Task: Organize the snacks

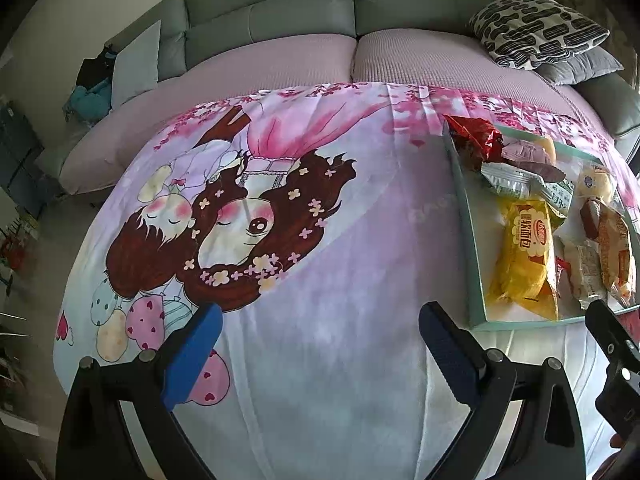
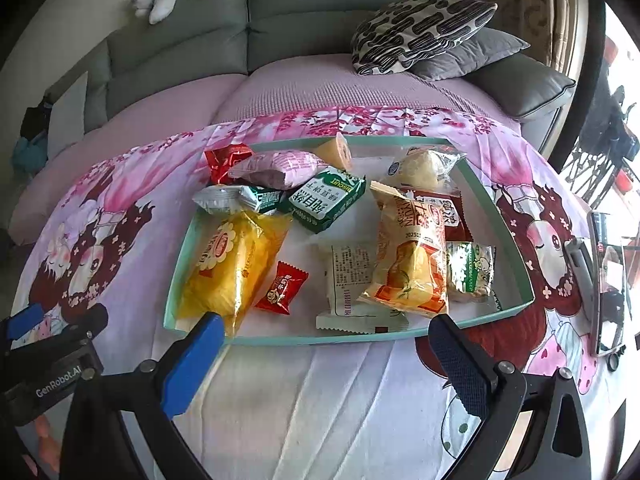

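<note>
Right gripper (image 2: pixel 320 344) spread wide and empty, low over the cartoon-print cloth (image 2: pixel 320 400); just ahead of its fingertips sits the teal-rimmed tray (image 2: pixel 516 224) of snacks, yellow bread packet (image 2: pixel 232 264) ahead of the left finger, small red candy (image 2: pixel 282 288) and orange packet (image 2: pixel 412 264) between, green biscuit pack (image 2: pixel 324 200) farther ahead. Left gripper (image 1: pixel 320 328) likewise wide open, nothing held, bare cloth ahead of it. The tray (image 1: pixel 468 216) lies ahead to its right, well apart from its fingers.

the left gripper (image 2: pixel 52 332) body reads "genrobot.ai". the green packet (image 2: pixel 324 200) says "biscuit". the orange bag (image 2: pixel 412 256) bears digits "2025", the rest unclear.
</note>
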The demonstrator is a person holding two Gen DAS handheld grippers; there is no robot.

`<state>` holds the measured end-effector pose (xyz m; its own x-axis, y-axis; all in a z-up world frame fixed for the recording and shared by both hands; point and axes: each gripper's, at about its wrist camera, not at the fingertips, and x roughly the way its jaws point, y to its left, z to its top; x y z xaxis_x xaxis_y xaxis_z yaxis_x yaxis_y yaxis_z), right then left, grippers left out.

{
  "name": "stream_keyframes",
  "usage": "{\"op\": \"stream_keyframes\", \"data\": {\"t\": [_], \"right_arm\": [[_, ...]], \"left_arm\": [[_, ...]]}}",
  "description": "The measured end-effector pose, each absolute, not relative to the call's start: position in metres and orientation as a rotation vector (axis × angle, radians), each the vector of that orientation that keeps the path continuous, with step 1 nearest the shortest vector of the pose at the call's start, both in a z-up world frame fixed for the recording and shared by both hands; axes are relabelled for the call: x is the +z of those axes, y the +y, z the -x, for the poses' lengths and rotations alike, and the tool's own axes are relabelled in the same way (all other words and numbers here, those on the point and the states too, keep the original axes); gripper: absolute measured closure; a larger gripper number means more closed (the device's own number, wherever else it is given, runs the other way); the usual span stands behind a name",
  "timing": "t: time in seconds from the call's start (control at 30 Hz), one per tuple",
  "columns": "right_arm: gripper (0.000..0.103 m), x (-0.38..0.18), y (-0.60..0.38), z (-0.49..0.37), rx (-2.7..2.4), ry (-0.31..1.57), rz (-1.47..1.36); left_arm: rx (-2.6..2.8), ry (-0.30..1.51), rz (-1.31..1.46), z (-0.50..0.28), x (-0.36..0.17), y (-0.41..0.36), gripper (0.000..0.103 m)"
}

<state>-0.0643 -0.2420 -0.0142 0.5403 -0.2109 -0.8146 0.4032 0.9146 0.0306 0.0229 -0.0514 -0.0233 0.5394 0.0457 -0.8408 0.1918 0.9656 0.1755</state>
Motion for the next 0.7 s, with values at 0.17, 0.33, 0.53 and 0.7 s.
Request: {"op": "stream_keyframes", "data": {"t": [0.17,0.33,0.53,0.7], "right_arm": [[0.000,-0.0153,-0.2403,0.0632,-0.363,0.935,-0.222],[0.000,-0.0160,-0.2408,0.0631,-0.364,0.936,-0.226],[0.000,-0.0146,-0.2422,0.0640,-0.366,0.934,-0.230],[0.000,-0.0148,-0.2446,0.0647,-0.371,0.933,-0.238]], "left_arm": [[-0.077,1.015,-0.256,-0.0258,-0.0249,-0.0503,0.004],[-0.075,1.018,-0.257,-0.0272,-0.0253,-0.0503,0.004],[-0.066,1.017,-0.254,-0.0277,-0.0247,-0.0496,0.004],[-0.065,1.017,-0.257,-0.0278,-0.0250,-0.0510,0.004]]}}
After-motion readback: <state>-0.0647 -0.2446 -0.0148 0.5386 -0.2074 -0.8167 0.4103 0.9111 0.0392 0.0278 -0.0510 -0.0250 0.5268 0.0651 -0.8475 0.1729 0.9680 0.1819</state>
